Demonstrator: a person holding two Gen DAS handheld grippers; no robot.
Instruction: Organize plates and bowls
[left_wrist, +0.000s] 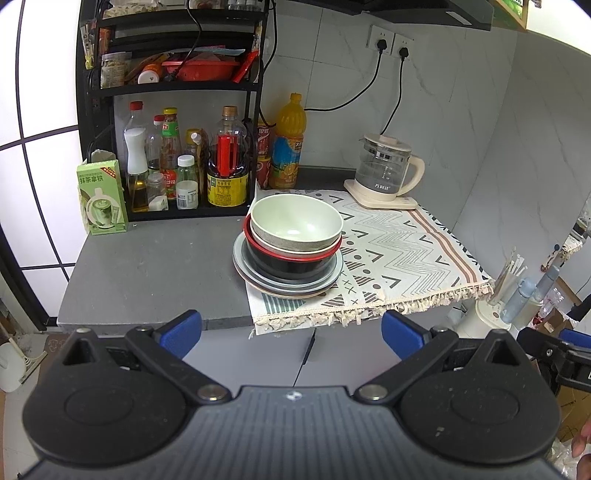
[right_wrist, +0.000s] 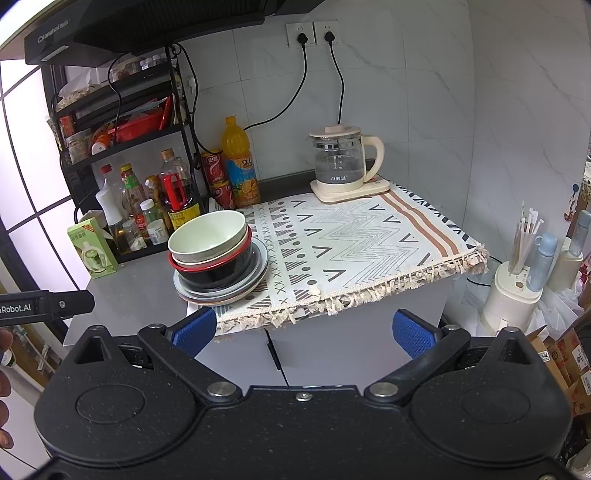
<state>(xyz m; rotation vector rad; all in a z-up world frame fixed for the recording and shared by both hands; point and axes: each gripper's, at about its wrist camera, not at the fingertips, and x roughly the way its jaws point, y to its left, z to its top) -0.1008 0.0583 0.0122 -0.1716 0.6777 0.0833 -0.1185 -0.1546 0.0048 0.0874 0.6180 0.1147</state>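
At the left edge of the patterned fringed cloth on the grey table, a pale green bowl sits nested atop a red-rimmed black bowl and stacked grey plates. Left tongs and right tongs hover released, holding nothing, well short of the stack.

My left hand-held gripper has a matte black body with fine ribbing down the middle, a round disc moulded into each side, and two black linkage arms pinned with silver rivets. Its fingers end in blue textured pads. My right hand-held gripper is built the same, its black plastic speckled, with a small screw at the centre and blue dimpled pads.
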